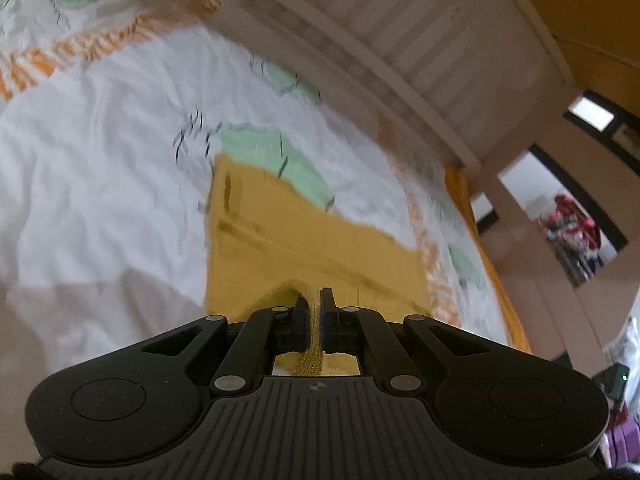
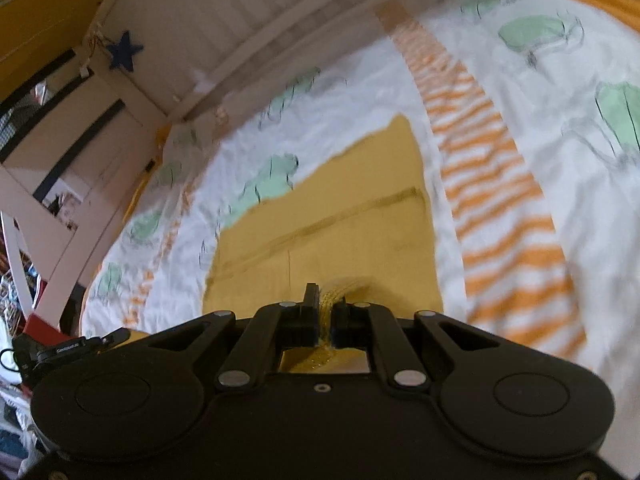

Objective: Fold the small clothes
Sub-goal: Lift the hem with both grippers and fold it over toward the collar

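Note:
A mustard-yellow knit garment (image 1: 296,248) lies spread on a white bedsheet with green and orange prints (image 1: 100,168). My left gripper (image 1: 314,300) is shut on the garment's near edge, with a fold of knit pinched between the fingers. In the right wrist view the same yellow garment (image 2: 340,224) stretches away from me. My right gripper (image 2: 326,300) is shut on its near edge too, with ribbed fabric bunched between the jaws. Both views are motion-blurred.
A white slatted bed frame (image 1: 420,40) runs along the far side of the sheet and also shows in the right wrist view (image 2: 240,20). A blue star (image 2: 125,53) hangs on it. Beyond the bed edge are room clutter (image 1: 572,236) and shelves (image 2: 16,264).

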{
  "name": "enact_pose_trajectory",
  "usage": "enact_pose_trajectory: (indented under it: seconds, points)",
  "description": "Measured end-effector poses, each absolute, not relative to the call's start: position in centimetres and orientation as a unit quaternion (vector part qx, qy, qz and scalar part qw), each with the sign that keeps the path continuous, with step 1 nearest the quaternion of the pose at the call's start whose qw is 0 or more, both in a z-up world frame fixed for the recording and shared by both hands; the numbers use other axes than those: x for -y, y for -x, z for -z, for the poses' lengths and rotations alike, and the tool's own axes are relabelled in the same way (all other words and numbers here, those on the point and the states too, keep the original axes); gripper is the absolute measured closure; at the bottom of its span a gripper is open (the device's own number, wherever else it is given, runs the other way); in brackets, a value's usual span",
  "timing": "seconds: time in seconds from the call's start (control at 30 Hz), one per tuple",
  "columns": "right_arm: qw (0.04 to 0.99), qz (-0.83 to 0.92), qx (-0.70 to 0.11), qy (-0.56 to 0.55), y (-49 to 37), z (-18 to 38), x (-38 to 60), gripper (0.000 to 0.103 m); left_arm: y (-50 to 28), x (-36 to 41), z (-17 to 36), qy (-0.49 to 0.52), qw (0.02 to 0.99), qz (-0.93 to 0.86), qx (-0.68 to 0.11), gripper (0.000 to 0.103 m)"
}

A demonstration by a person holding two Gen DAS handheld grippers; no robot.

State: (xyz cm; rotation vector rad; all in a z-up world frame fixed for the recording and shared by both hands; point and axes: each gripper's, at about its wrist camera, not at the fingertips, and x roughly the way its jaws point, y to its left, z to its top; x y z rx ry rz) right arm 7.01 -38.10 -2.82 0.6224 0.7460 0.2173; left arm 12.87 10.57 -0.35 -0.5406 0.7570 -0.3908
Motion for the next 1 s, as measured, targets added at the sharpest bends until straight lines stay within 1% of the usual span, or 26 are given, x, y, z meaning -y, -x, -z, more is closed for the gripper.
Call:
enact_pose_trajectory:
  seconds: [0.23, 0.43, 0.73, 1.0]
  points:
    - [0.894, -0.076, -0.319, -0.305, -13.2, 2.8, 39.2, 0.091, -18.4, -10.2, 0.1, 0.278, 0.884, 0.164, -0.338, 0.099]
    - [0.897, -0.048, -0.313, -0.307, -19.4, 4.7, 40.0, 0.091, -23.5, -9.6, 1.2, 0.281, 0.888, 0.148, -0.332, 0.099]
    - [0.891, -0.016, -0.332, -0.308, -26.9, 8.6, 40.3, 0.091, -31.0, -8.6, 5.4, 0.274, 0.885, 0.100, -0.362, 0.099]
    - [0.886, 0.006, -0.348, -0.308, -29.9, 11.8, 40.3, 0.091, -34.3, -8.9, 8.8, 0.284, 0.876, 0.067, -0.385, 0.099]
